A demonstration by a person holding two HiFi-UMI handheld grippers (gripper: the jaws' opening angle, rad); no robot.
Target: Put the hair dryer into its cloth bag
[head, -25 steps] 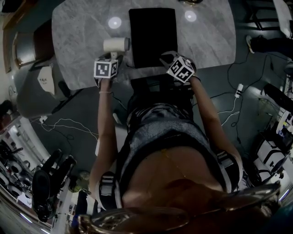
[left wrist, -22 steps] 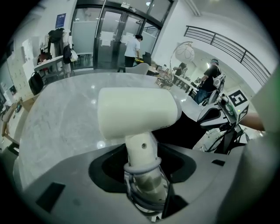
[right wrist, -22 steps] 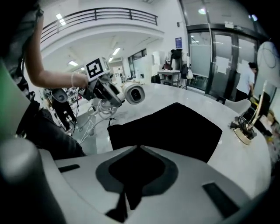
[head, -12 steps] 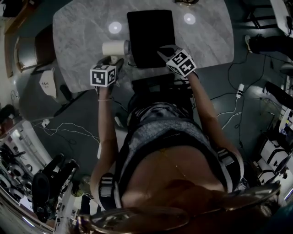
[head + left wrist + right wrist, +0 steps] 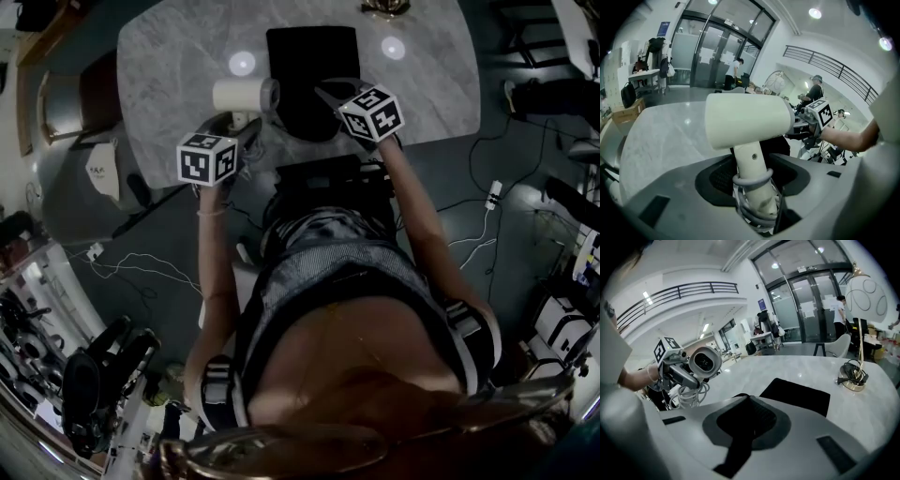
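The left claw (image 5: pixel 754 197) is clamped on the handle of the dryer (image 5: pixel 749 123). The cord (image 5: pixel 751 180) is coiled round the handle just above the jaws, and the barrel lies crosswise over the claw, above the table (image 5: pixel 169 75). Ahead and to the right of this claw the black bag (image 5: pixel 799 395) lies flat. The right claw (image 5: pixel 744 404) has its jaws together, pinching the bag's near edge. The rest of the bag stretches ahead of it, and the dryer's open end faces it from its left.
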